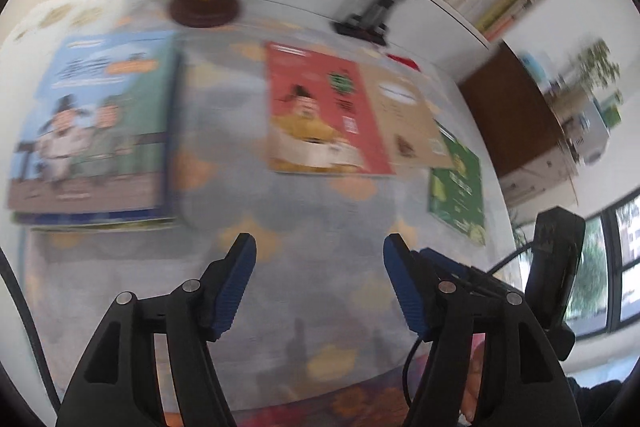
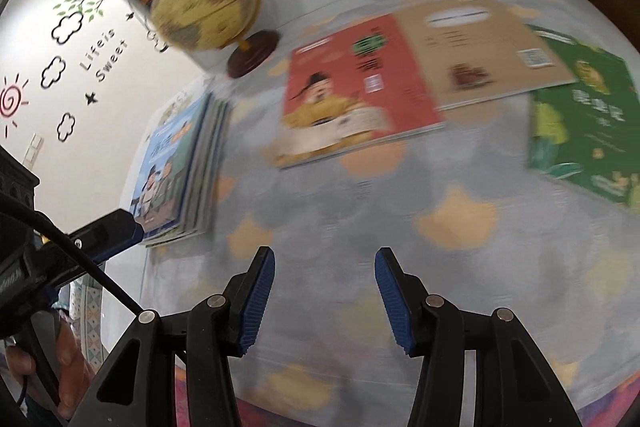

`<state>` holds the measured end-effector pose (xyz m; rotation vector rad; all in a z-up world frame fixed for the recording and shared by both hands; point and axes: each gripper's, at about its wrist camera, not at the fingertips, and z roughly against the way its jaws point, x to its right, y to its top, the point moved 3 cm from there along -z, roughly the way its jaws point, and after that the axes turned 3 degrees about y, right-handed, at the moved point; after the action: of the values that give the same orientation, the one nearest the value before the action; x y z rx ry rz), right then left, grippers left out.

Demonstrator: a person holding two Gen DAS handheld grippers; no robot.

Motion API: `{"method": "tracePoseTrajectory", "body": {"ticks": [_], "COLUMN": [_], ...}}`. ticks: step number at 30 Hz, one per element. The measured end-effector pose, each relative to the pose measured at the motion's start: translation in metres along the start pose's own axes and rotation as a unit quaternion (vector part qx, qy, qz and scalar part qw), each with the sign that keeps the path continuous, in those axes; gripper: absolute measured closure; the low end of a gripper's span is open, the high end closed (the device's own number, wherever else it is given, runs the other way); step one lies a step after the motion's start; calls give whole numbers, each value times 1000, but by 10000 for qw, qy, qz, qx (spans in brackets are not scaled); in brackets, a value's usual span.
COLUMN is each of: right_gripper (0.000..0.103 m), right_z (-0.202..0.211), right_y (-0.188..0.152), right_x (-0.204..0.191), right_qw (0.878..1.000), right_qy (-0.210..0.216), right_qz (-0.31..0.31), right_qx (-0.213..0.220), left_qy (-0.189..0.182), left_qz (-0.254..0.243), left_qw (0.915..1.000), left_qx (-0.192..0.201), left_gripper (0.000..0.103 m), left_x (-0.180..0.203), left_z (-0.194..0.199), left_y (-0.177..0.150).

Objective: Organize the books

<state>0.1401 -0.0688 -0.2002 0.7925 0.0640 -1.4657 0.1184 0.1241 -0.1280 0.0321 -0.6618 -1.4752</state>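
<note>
Both your wrist cameras look steeply down over the table [image 1: 280,287], facing its far edge; each shows the red book [image 1: 320,115] and globe [image 2: 204,7].

Wall sticker [image 2: 103,57]: from my right wrist view I read "Life is Sweet" in black letters on the white wall, beyond the worktop's left edge, among cloud, sun and star shapes.
Green book [image 2: 588,123]: large pale characters on its cover, at the worktop's right edge; too blurred for me to read.
Red and tan book [image 2: 352,83]: title marks and two square code patches on the open covers, near the worktop's far edge; none legible to me.
Blue book [image 1: 96,119]: a title line and an orange band at the top of the cover, on the stack at the worktop's left edge; blurred, unreadable.
</note>
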Motion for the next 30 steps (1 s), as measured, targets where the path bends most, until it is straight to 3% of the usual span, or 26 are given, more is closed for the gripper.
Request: {"method": "tracePoseTrajectory", "body": {"ticks": [8,17,23,30], "right_gripper": [53,53,52,52], "right_z": [50,106,121,103], "right_y": [13,31,51,78], "right_x": [100,204,246,268], "right_qw": [9974,9863,9819,9843], "right_qy": [-358,-869,-1026,-1169], "right_qz": [-589,-1266,-1433,-1230], "right_qx": [212,603,697,488], "left_qy": [-290,-416,-241,-169], "left_qz": [-597,-1148,-1251,-1070], "left_qw": [9971,9893,9864,9874], "left_qx": [-369,-800,-1034,-1151], "left_gripper": [39,39,39,39], "left_x": [96,175,193,196], "left_z": [-51,-123,-169,-211], "left_y": [6,19,30,42]}}
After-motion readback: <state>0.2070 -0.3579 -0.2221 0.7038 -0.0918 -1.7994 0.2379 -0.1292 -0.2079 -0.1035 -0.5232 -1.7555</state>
